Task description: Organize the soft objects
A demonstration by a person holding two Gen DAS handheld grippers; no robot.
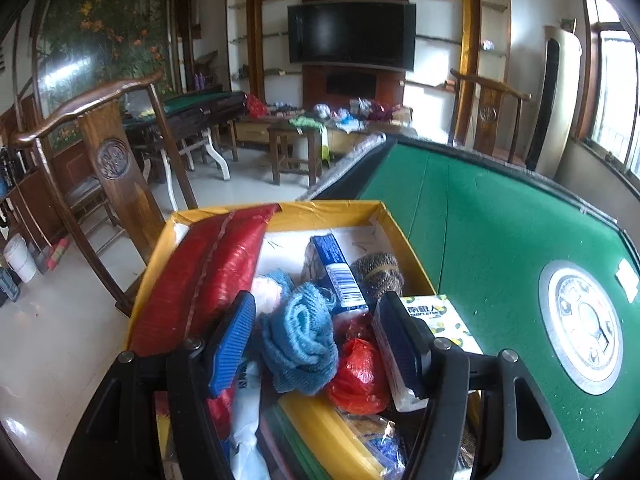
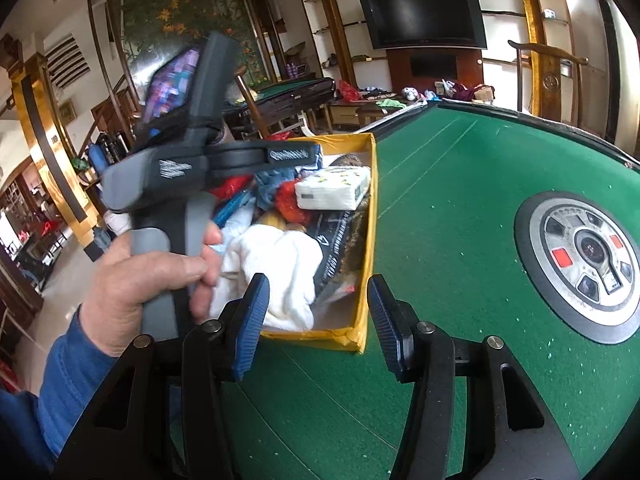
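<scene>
A yellow cardboard box (image 1: 332, 210) stands at the left edge of the green felt table (image 1: 500, 240). It is full of soft things: a blue knitted cloth (image 1: 300, 340), a red plastic bag (image 1: 360, 372), a long red pack (image 1: 208, 280), a tissue pack (image 1: 436, 320) and a brown scouring pad (image 1: 378, 272). My left gripper (image 1: 316, 340) hovers open over the box, the blue cloth lying below between its fingers without touching the pads. My right gripper (image 2: 320, 316) is open and empty by the box's near corner (image 2: 356, 336), where a white cloth (image 2: 280, 264) lies.
A hand (image 2: 152, 276) in a blue sleeve holds the left tool above the box. A round metal dial (image 2: 584, 256) sits in the table's middle. A wooden chair (image 1: 108, 152) stands left of the box, with more furniture and a television beyond.
</scene>
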